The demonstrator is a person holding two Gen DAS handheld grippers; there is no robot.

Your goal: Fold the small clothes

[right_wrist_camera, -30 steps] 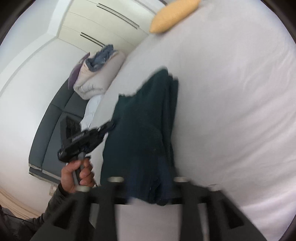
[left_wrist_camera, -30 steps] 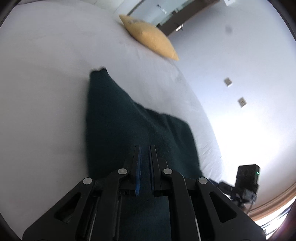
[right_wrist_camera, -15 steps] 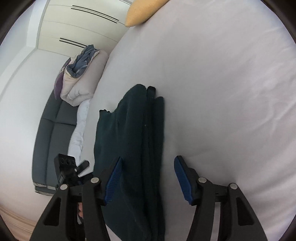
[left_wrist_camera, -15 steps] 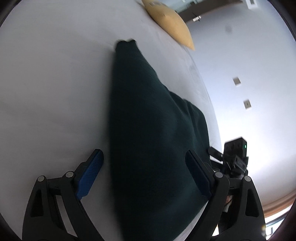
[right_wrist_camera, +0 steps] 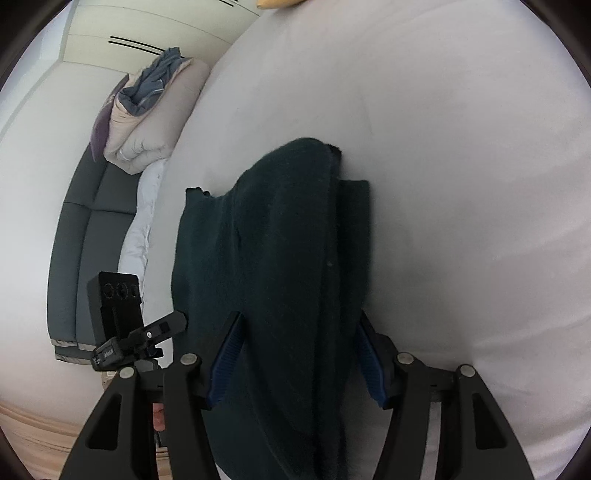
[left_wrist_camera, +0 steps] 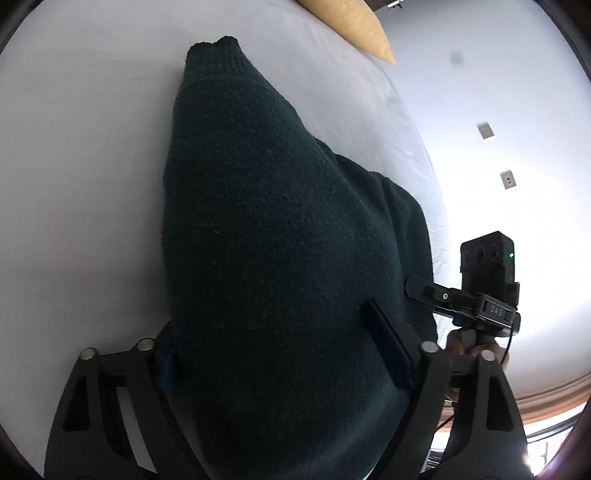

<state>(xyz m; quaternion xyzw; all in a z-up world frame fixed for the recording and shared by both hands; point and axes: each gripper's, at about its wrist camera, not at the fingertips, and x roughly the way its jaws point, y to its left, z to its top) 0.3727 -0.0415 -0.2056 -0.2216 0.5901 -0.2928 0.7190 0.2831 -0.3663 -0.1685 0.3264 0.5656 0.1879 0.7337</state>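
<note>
The left gripper (left_wrist_camera: 280, 354) stood spread over the near end of a dark green knitted garment (left_wrist_camera: 266, 229), its jaws closing, with the thick cloth bulging up between them. The left finger was mostly hidden under the cloth and the right finger (left_wrist_camera: 388, 347) lay against its side; whether the pads pressed on the cloth could not be told. The right gripper (right_wrist_camera: 295, 365) was also spread, its two blue pads (right_wrist_camera: 225, 358) flanking a raised fold of the same garment (right_wrist_camera: 273, 258) without clearly squeezing it.

The garment lay lengthwise on a white bed (left_wrist_camera: 74, 166), narrowing to a point at its far end. In the left wrist view, it lay close to the bed's right edge, where the sheet curved down beside a white wall (left_wrist_camera: 498, 74). Wide bare sheet lay open to the garment's left there, and to its right in the right wrist view (right_wrist_camera: 461, 184).

A yellow pillow (left_wrist_camera: 354, 26) rested at the far end of the bed, well apart from the garment. In the right wrist view, a rolled quilt (right_wrist_camera: 155, 114) sat on a grey sofa (right_wrist_camera: 85, 229) beyond the bed's left edge.
</note>
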